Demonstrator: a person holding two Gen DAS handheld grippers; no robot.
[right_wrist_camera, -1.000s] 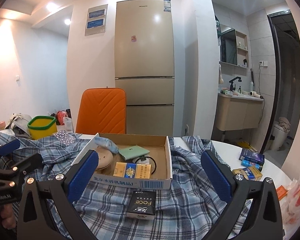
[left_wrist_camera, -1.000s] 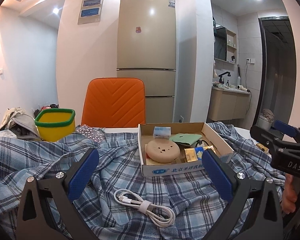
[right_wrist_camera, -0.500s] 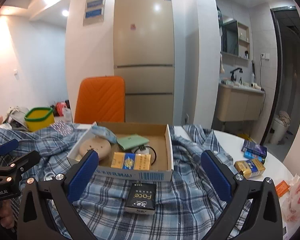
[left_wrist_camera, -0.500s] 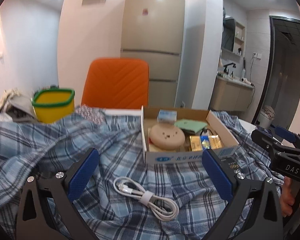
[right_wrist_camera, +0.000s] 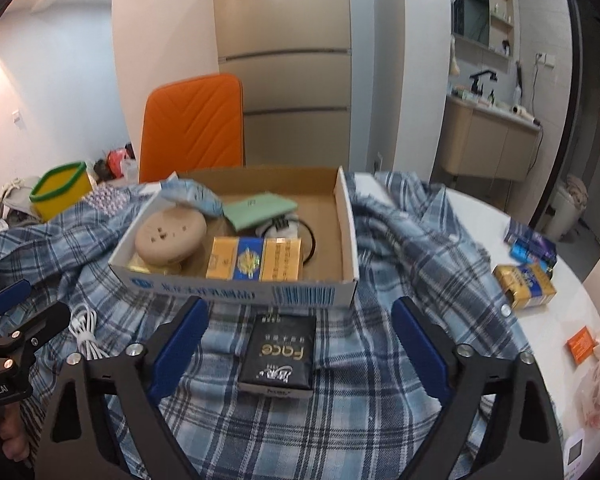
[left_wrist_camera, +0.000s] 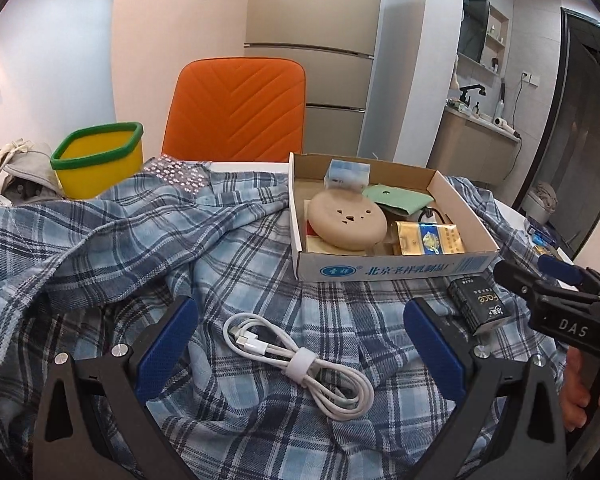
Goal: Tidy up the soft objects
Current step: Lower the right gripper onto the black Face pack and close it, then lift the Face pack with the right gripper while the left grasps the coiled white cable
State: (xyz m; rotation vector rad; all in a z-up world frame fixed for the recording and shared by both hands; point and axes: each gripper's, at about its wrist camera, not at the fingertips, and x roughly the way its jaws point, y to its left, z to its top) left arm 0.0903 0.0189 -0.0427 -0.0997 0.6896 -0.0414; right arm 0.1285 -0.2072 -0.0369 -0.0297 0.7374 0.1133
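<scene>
Two grippers hang over a rumpled blue plaid shirt (left_wrist_camera: 148, 240) that is spread across the table and lies under a shallow cardboard box (right_wrist_camera: 300, 294). Seen from the left wrist, the left gripper (left_wrist_camera: 300, 344) has its blue pads spread wide, and a coiled white cable (left_wrist_camera: 300, 360) lies on the cloth between them, untouched. At three o'clock in that view the right gripper (left_wrist_camera: 556, 280) shows, with a hand (left_wrist_camera: 580, 392) on its handle. Seen from the right wrist, the right gripper (right_wrist_camera: 300, 344) has its jaws closing but still well apart; a black tissue pack (right_wrist_camera: 278, 354) lies on the shirt between the pads, clear of both. Just beyond it, at twelve o'clock, the box holds a round beige case (right_wrist_camera: 170, 236), a yellow carton (right_wrist_camera: 254, 259) and a green pouch (right_wrist_camera: 260, 210). At ten o'clock stands a yellow tub (right_wrist_camera: 62, 190), with an orange chair (right_wrist_camera: 194, 120) behind the table.
</scene>
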